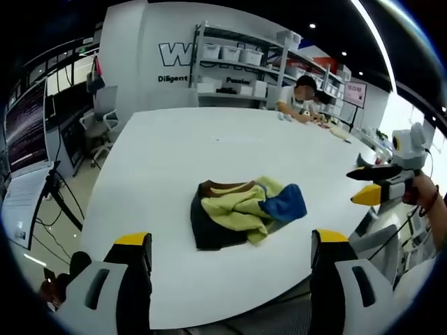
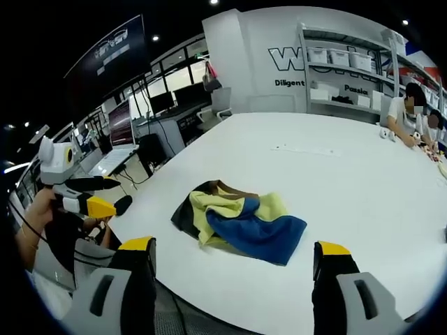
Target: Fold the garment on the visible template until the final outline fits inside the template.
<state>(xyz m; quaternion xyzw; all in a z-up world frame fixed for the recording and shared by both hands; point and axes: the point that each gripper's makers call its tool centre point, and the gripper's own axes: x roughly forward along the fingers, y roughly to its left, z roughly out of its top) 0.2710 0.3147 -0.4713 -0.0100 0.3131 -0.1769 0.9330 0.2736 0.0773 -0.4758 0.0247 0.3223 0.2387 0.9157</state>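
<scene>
L gripper (image 1: 230,258) sits w/ jaws spread wide, nothing in them, back off the near table edge, prob. lining up on the garment (image 1: 244,209), which lies crumpled mid white table (image 1: 174,153) in yellow, blue, brown & dark layers; no template outline visible to me. R gripper (image 2: 234,269) likewise wide apart & empty, facing the blue flap from the opposite side, so each can take an edge

Large white smooth-topped table (image 1: 174,160) (image 2: 349,181); crumpled fabric garment, yellow-green, blue, brown and black (image 1: 244,209) (image 2: 241,220), lying near front edge; small items at far side, unclear.
</scene>
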